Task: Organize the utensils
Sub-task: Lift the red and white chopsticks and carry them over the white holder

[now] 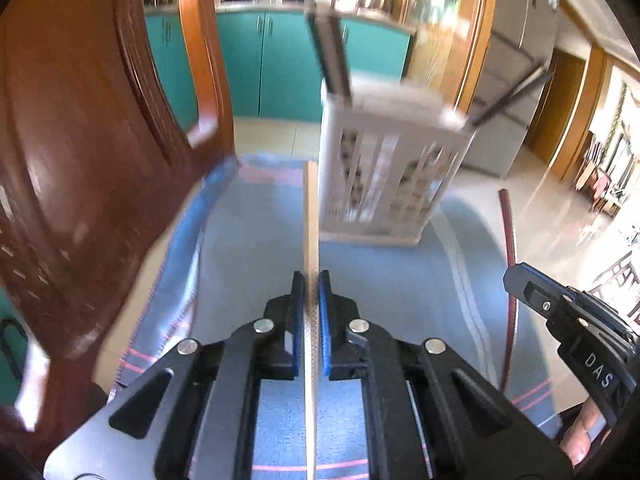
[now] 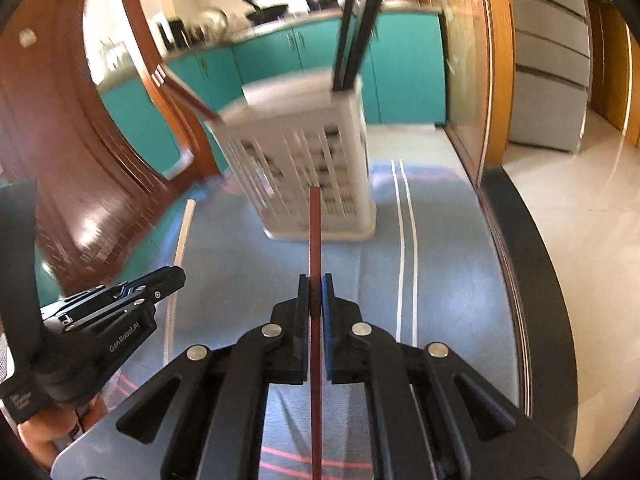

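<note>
My left gripper (image 1: 311,286) is shut on a pale wooden chopstick (image 1: 311,216) that points forward toward a white slatted utensil holder (image 1: 384,176). My right gripper (image 2: 316,286) is shut on a dark red chopstick (image 2: 314,228) that points at the same holder (image 2: 304,168). Dark chopsticks (image 1: 332,52) stand in the holder; they also show in the right wrist view (image 2: 356,28). Another chopstick (image 1: 516,92) leans out of its right corner. The red chopstick (image 1: 508,240) and right gripper (image 1: 520,280) show at the left view's right. The pale chopstick (image 2: 182,236) and left gripper (image 2: 176,274) show at the right view's left.
A blue cloth with pink and white stripes (image 1: 400,288) covers the table. A brown wooden chair (image 1: 72,152) stands close on the left. The table's dark edge (image 2: 536,264) runs along the right, with floor beyond. Teal kitchen cabinets (image 2: 408,72) are behind.
</note>
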{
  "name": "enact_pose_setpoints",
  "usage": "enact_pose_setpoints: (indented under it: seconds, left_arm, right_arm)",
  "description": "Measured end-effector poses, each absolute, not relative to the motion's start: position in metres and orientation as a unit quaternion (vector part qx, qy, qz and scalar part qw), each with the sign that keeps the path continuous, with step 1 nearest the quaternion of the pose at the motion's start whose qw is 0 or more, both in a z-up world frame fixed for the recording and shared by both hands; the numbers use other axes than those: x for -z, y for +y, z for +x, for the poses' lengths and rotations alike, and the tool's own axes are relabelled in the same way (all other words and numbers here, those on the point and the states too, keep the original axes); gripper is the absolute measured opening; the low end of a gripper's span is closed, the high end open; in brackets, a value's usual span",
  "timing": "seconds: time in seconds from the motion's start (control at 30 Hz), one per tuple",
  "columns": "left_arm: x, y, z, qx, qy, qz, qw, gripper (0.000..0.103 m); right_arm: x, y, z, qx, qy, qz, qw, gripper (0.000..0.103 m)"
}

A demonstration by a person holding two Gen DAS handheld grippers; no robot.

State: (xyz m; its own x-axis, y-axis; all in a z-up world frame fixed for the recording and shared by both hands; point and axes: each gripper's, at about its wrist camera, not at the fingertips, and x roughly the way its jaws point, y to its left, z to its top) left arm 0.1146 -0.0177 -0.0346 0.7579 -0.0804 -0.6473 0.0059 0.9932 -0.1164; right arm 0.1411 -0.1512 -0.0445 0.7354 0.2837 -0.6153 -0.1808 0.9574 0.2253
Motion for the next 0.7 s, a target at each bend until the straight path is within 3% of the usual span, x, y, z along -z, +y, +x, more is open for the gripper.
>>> enact_pose_setpoints:
  seconds: [0.3, 0.7]
  left_arm:
    - [-0.041, -0.013, 0.090, 0.041, 0.270, -0.065, 0.960, 0.007]
    - [-0.173, -0.014, 0.149, 0.055, 0.126, -0.095, 0.986, 0.007]
  right_arm:
    - [-0.028, -0.167, 0.119, -0.158, 0.259, 0.101, 0.947, 0.006]
    - [-0.153, -0.193, 0.162, -0.161, 0.111, 0.141, 0.971, 0.006]
